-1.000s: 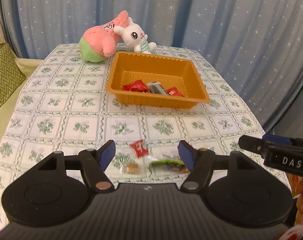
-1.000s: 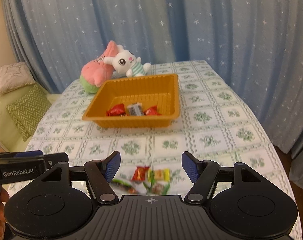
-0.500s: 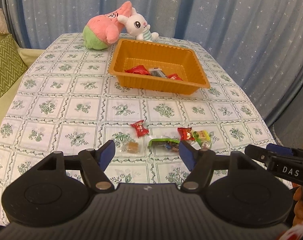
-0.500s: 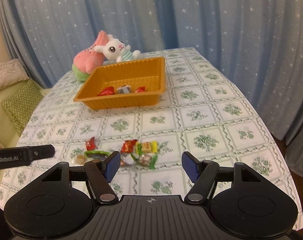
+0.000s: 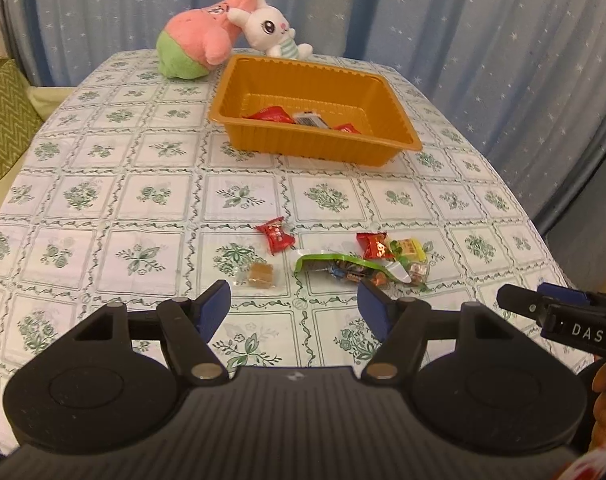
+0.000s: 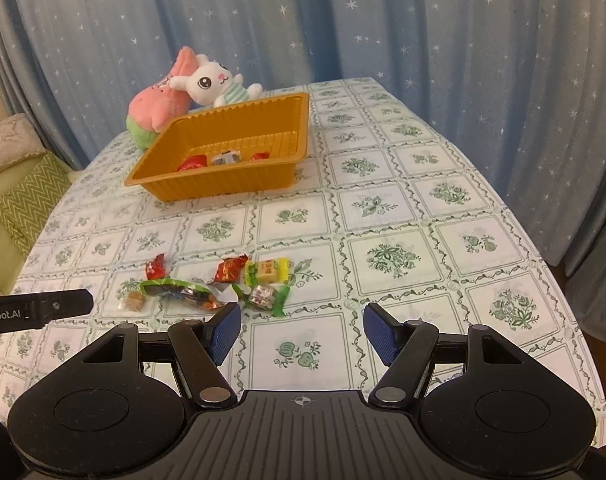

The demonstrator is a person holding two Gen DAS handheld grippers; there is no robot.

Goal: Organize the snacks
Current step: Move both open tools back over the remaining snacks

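Orange tray (image 5: 259,76) sits upright at the far end of the counter (image 5: 103,184), holding two red packets and a grey one. Nearer, loose snacks lie scattered: a red candy (image 5: 275,235), a brown caramel (image 5: 259,274), a long green packet (image 5: 343,266), a yellow sweet (image 6: 267,270).

both tongs, left tongs (image 5: 293,307) and right tongs (image 6: 301,328), angled downward, jaws apart, seemingly empty

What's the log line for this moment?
left gripper: open, empty | right gripper: open, empty | orange plastic tray: three snacks | loose wrapped candies: on tablecloth
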